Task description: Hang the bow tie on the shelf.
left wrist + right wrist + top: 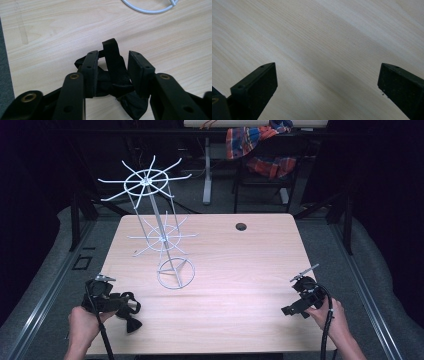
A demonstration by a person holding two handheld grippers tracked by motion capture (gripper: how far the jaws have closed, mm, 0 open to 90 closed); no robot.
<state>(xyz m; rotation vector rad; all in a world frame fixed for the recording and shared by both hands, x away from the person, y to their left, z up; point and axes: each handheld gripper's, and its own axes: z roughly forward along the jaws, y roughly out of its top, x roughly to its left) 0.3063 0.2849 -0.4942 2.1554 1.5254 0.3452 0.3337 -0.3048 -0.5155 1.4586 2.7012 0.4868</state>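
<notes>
A pale wooden table (235,270) with a fine lengthwise grain is seen from above, its corners rounded and a small dark round cable hole (241,226) set near the far edge. In the left gripper view a faint pale streak is marked on the wood near the table's edge. The table is ringed by grey padded flooring (45,270), and the room beyond is dark. At the back, a red, blue and orange checked cloth (260,142) is draped over a dark frame, and a pale table leg (207,170) is seen beside it.

A white wire rack (161,227) is stood on the left half of the table: a ring base, an upright post, and two tiers of radiating hooks, the upper tier wider than the lower.

The left gripper (122,307) is held in the person's left hand (82,325) at the near left corner. A black fabric strap (113,72), crumpled and looped, is lain on the wood between its jaws; in the left gripper view the jaws are seen partly parted with the strap standing up between them, and whether the fabric is actually pinched cannot be told. Part of the rack's ring base is caught at the top of that view.

The right gripper (295,309) is held in the right hand (332,317) at the near right of the table, well apart from the rack. In the right gripper view its jaws are spread wide over bare wood, with nothing between them.
</notes>
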